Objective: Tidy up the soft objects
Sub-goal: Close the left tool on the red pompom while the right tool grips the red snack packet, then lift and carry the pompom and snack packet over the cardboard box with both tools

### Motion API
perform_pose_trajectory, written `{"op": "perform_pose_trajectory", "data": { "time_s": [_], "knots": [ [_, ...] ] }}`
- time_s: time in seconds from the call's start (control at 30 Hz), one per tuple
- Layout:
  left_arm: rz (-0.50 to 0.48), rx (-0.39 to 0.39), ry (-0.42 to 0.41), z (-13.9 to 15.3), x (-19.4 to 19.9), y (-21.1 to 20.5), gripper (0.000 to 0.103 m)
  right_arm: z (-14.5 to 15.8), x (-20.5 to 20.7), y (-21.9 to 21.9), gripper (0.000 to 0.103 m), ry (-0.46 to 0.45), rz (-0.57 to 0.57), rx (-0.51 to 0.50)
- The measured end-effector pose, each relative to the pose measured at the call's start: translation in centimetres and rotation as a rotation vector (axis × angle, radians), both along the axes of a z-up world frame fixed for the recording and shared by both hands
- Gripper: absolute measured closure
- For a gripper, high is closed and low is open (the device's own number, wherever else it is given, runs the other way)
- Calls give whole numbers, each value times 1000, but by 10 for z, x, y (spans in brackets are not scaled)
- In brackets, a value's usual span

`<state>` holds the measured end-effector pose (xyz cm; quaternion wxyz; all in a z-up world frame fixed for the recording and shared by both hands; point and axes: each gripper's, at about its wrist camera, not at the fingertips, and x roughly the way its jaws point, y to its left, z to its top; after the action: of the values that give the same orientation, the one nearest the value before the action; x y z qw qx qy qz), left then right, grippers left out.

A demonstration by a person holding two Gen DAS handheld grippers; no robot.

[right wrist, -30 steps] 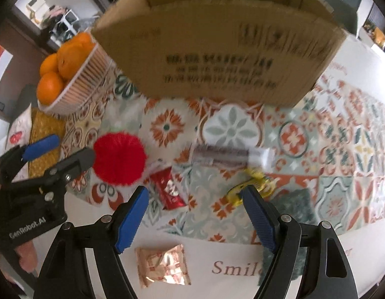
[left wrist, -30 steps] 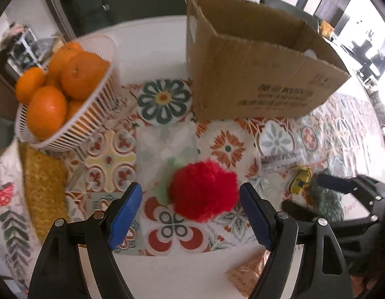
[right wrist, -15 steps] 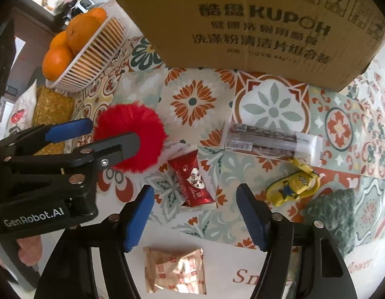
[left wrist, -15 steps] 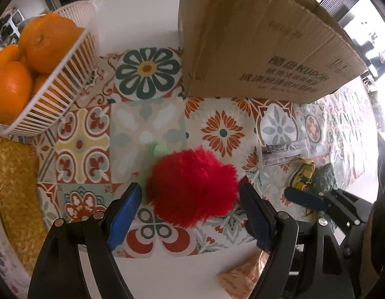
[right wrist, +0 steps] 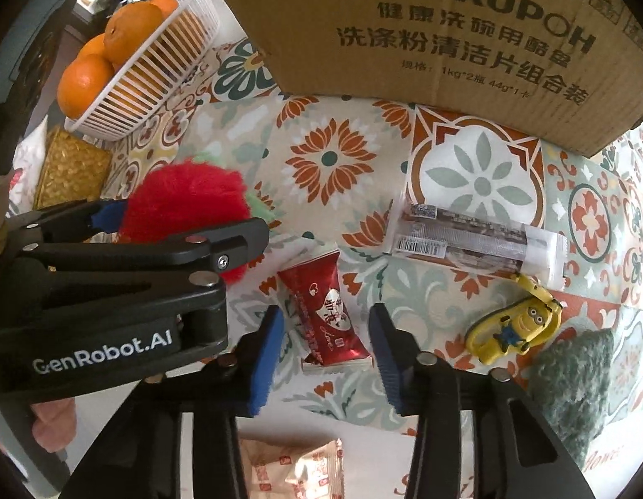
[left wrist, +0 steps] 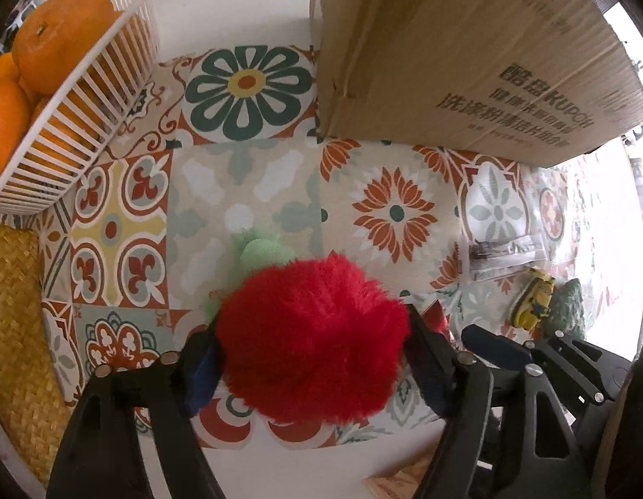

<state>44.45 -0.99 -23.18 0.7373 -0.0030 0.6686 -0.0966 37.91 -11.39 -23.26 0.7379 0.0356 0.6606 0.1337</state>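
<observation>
Red plush [left wrist: 313,341] sat on the patterned cloth [left wrist: 246,191], directly between the left gripper [left wrist: 313,368]'s pads, green leaf end pointing toward the box [left wrist: 466,54]. Left jaws had just been closing; fur reached both pads and hid part of each, but whether they were really pinching it yet I couldn't tell. Plush is roughly round, so no long axis to worry about.

Right gripper [right wrist: 327,353] was straddling the red packet [right wrist: 327,316]. Its jaws had just been closing too, narrowed but with a gap left on both sides, so not yet pinching. Packet's long axis ran away from the gripper, tilted a bit left, so the pads faced its long edges, which should suit the squeeze.

Each hand was on its own item; left nearer the plush, right nearer the packet, the two heads just beside each other. Box stood beyond both items, the likely drop point. Minion toy [right wrist: 512,328] and dark green lump [right wrist: 570,378] lay to the right, untouched.
</observation>
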Motion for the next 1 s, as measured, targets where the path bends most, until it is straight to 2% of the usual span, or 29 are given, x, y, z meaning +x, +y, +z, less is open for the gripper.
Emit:
{"op": "perform_pose_trajectory", "data": {
  "time_s": [0.13, 0.3, 0.43, 0.67, 1.0],
  "knots": [
    [2, 3, 1, -10, 1, -1, 44, -1, -1, 0, 75, 1, -8, 4],
    [-20, 11, -16, -19, -2, 5, 62, -1, 0, -3, 77, 0, -21, 25],
    [-40, -3, -35, -18, -10, 10, 65, 1, -2, -7, 78, -7, -31, 35],
    [-61, -24, -91, 6, -34, 14, 66, 8, -9, -18, 78, -22, -48, 48],
    [-49, -27, -175, 38, -62, 20, 66, 40, -22, -36, 78, -100, -74, 62]
  ]
}}
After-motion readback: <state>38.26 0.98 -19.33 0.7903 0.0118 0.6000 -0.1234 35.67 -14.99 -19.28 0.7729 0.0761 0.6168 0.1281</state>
